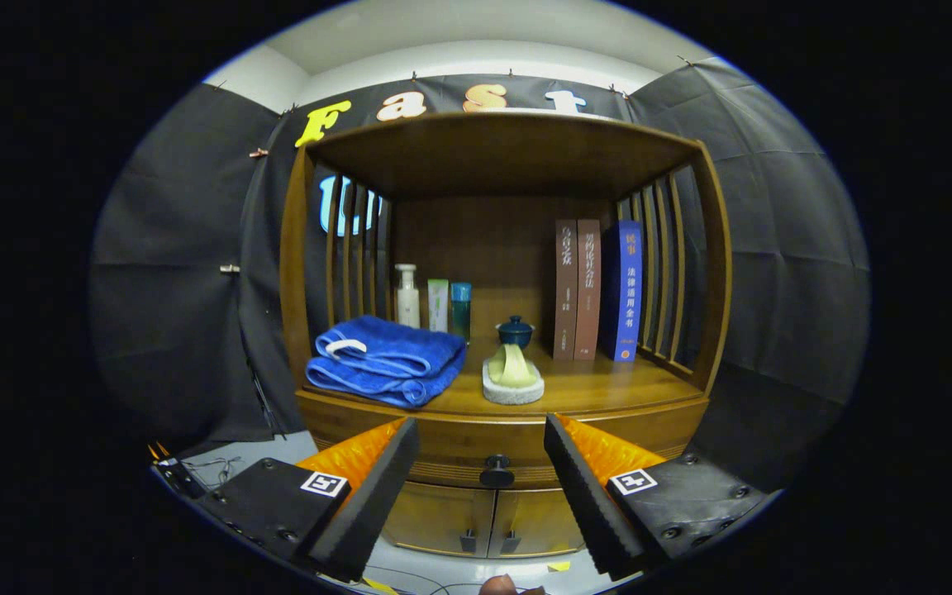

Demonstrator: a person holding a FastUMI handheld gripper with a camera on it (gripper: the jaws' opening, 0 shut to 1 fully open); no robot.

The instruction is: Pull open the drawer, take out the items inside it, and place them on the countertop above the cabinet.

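The drawer (501,446) sits closed in the wooden cabinet (711,273), its dark round knob (497,471) centred between my tool's (482,446) fingers and just beyond them. I see the tool released, fingers spread wide, touching nothing. On the worktop (608,388) above: a folded blue towel (385,359), a sponge (513,380), a small lidded pot (516,330), three bottles (435,302) and three upright books (600,289).

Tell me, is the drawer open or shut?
Shut. The drawer front sits flush with the cabinet, and its knob lies ahead between the open gripper fingers, untouched.
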